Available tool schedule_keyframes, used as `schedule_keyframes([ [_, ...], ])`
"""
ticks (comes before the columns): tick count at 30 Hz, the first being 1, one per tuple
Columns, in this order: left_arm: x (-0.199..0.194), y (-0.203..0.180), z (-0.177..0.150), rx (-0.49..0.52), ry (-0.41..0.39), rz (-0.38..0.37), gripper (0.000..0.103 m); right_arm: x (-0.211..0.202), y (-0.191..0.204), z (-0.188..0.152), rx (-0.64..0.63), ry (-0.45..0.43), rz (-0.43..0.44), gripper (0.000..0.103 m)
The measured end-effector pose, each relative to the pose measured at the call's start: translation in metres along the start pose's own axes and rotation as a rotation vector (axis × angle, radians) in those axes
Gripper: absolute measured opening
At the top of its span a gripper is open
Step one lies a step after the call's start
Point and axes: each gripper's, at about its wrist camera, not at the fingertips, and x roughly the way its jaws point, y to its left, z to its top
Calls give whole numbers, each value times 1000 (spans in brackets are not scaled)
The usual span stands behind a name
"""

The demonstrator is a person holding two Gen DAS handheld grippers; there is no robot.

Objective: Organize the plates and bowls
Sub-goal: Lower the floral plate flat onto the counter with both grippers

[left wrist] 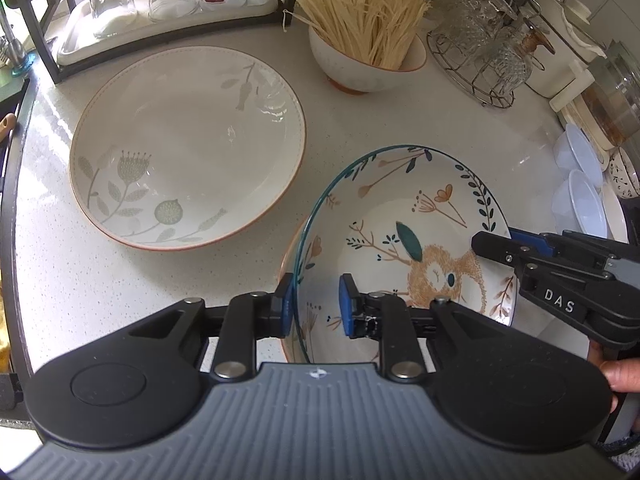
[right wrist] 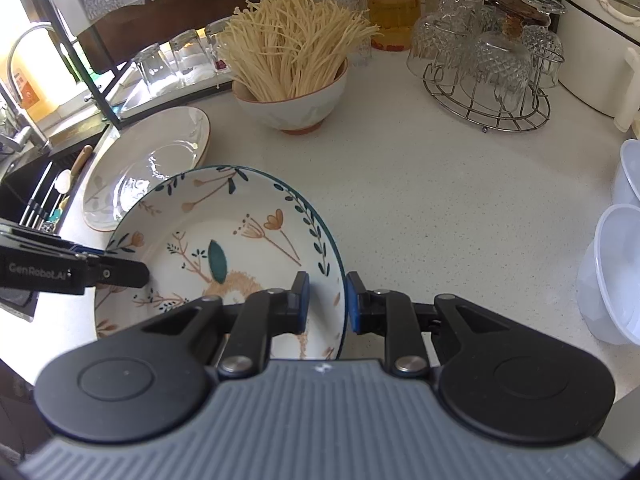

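A deep plate with a teal rim and an orange animal drawing (left wrist: 404,236) is held between both grippers above the white counter. My left gripper (left wrist: 316,306) straddles its left rim, one blue pad outside and one inside. My right gripper (right wrist: 326,306) straddles its right rim (right wrist: 340,280) the same way, and it also shows in the left wrist view (left wrist: 496,248). A larger cream plate with pale leaf prints (left wrist: 188,144) lies flat on the counter to the left; the right wrist view shows it too (right wrist: 148,160).
A bowl of enoki mushrooms (left wrist: 368,60) stands behind the plates. A wire rack of upturned glasses (right wrist: 488,76) is at the back right. Clear plastic bowls (right wrist: 616,272) sit at the right edge. A tray of glasses (left wrist: 160,12) and the sink (right wrist: 36,184) are at the left.
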Motion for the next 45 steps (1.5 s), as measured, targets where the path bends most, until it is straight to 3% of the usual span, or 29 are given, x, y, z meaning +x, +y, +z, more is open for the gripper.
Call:
schedule_keyframes([
  [9,-1,-3,8,-60,31,-22,44,3,1,-1,-4,12,13,24],
  [32,1,-3,17,-81,96,-15,46,10,5,-1,-44,13,8,23],
  [45,-10,-4,11,-56,44,-7,46,2,1,-3,-1,-27,22,24],
])
